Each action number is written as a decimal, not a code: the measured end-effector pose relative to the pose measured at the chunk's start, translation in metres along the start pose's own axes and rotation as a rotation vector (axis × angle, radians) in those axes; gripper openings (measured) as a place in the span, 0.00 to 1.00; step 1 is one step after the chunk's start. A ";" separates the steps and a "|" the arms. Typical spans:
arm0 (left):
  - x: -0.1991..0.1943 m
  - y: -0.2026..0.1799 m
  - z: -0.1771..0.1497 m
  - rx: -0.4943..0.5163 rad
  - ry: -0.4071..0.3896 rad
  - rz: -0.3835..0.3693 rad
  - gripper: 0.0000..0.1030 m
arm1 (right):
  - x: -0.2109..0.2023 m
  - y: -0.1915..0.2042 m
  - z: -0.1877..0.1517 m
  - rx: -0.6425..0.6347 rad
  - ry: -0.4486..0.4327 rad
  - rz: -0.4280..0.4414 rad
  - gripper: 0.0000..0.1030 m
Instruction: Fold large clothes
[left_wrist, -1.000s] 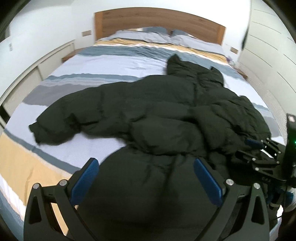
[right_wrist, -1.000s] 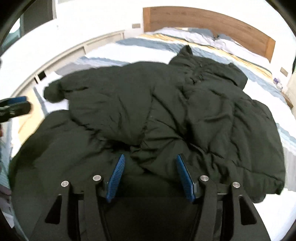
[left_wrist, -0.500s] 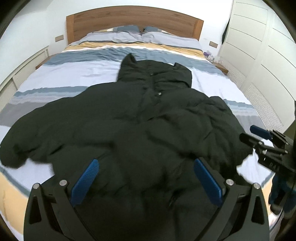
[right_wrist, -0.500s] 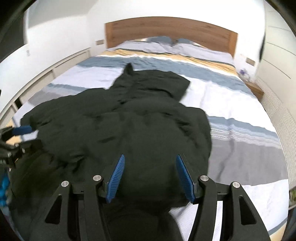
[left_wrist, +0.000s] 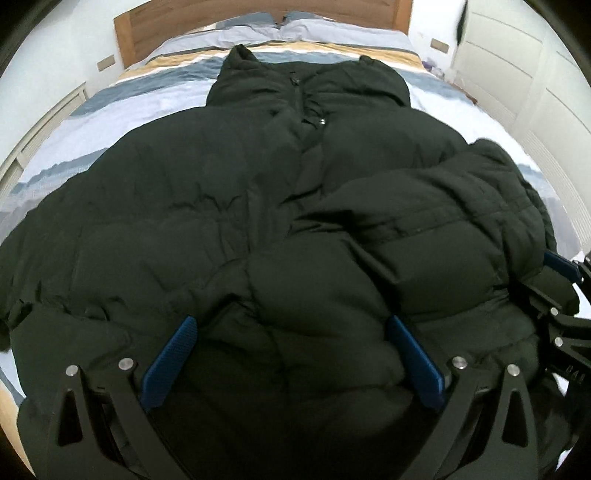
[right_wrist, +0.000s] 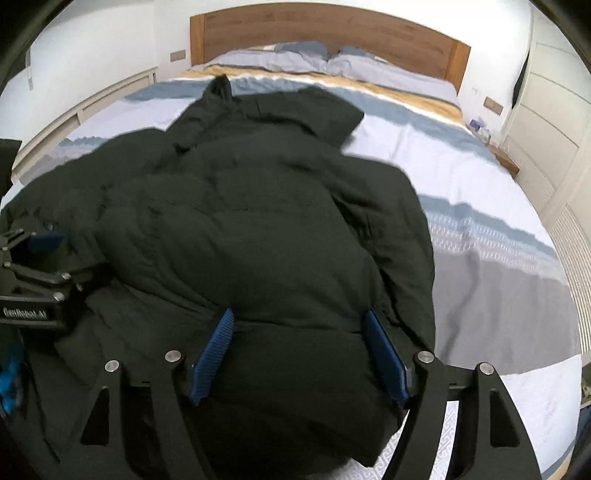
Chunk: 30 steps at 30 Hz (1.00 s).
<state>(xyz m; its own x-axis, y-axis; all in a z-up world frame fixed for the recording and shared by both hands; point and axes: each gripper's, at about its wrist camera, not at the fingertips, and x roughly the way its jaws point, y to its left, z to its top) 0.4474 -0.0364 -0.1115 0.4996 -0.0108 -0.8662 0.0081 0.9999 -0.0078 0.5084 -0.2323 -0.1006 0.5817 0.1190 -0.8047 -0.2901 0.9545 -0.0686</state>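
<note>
- Centrally, a dark puffer jacket (left_wrist: 258, 206) lies spread on the striped bed (right_wrist: 480, 206), hood toward the wooden headboard (right_wrist: 332, 33).
- Left claw (left_wrist: 291, 354): blue fingers (left_wrist: 170, 358) set wide, with the jacket's lower hem bulging between them; whether they touch the fabric cannot be told.
- Right claw (right_wrist: 301, 350): fingers moderately apart, straddling a fold at the jacket's right hem.
- One sleeve (left_wrist: 443, 229) lies folded across the jacket's right side.

Even, soft indoor light; no glare. Strong fisheye bending, dark corner vignette. Black puffy down jacket (left_wrist: 258, 221) underexposed; slight motion blur on its edges.
</note>
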 end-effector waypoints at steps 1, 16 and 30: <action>-0.002 -0.001 -0.001 0.009 -0.002 0.005 1.00 | 0.001 -0.002 -0.004 -0.001 0.006 0.004 0.69; -0.009 -0.026 -0.006 0.051 -0.035 -0.018 1.00 | -0.016 -0.001 0.012 0.024 -0.018 0.004 0.71; -0.098 0.008 -0.047 0.027 -0.094 -0.026 1.00 | -0.073 0.022 -0.036 0.017 0.004 -0.042 0.71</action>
<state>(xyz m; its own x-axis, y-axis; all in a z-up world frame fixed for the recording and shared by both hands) 0.3577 -0.0275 -0.0502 0.5782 -0.0381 -0.8150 0.0444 0.9989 -0.0152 0.4323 -0.2301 -0.0642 0.5899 0.0778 -0.8037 -0.2527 0.9631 -0.0923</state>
